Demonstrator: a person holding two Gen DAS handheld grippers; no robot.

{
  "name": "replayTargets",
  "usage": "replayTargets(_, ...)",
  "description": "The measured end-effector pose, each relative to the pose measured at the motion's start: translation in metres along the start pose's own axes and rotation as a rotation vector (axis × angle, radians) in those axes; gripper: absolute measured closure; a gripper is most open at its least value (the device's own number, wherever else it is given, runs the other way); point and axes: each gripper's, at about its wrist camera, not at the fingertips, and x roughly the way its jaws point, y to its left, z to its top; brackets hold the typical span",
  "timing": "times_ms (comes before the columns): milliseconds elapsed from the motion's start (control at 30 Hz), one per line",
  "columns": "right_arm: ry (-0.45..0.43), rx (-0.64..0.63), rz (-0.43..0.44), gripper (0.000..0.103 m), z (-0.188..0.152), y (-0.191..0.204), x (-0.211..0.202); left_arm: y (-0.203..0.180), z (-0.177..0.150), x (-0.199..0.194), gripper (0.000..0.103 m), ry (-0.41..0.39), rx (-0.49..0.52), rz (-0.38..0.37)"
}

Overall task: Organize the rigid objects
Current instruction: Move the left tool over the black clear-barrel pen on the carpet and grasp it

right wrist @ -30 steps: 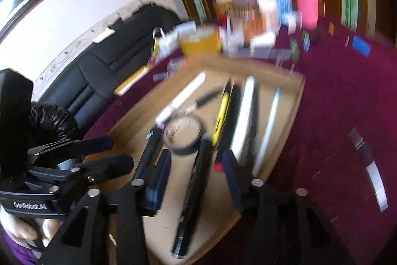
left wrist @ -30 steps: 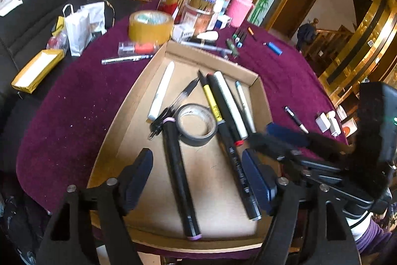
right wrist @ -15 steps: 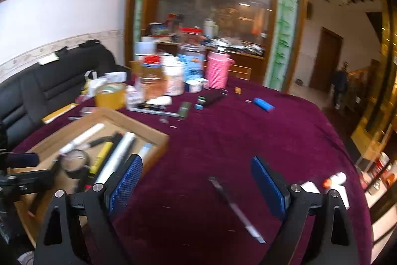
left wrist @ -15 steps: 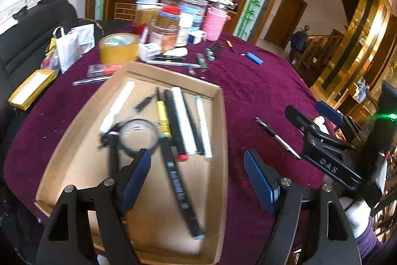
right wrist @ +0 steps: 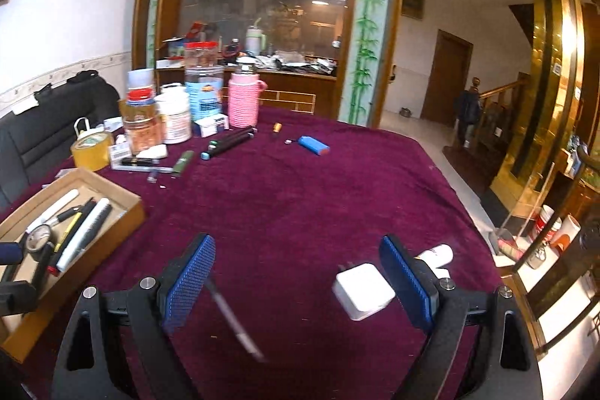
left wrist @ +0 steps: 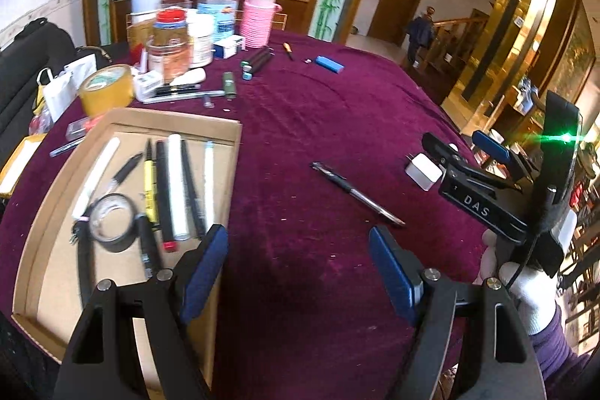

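Surface: your purple tablecloth (left wrist: 318,122) is bare across the middle, with jars and a tape roll (left wrist: 107,92) crowding the far edge.
Tray: the cardboard tray (left wrist: 228,175) at left holds markers and pens.
Pen: a loose black pen (left wrist: 356,194) lies between the tray and the white charger (right wrist: 363,289).
Left gripper (left wrist: 298,268): your jaws stand apart over cloth, holding nothing.
Right gripper (right wrist: 296,282): spread wide and empty, angled down, charger beside the right pad.
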Motion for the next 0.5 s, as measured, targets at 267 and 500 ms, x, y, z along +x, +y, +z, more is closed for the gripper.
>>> replayTargets(267,0.012,0.034,-0.035,0.011,-0.005,-0.037,0.011,-0.033,0.003,0.021,0.026,0.046,0.051,-0.017)
replayTargets(500,0.028,0.053,-0.063,0.011,-0.009,-0.06,0.023,-0.051,0.006,0.042,0.026,0.094,0.061,-0.037)
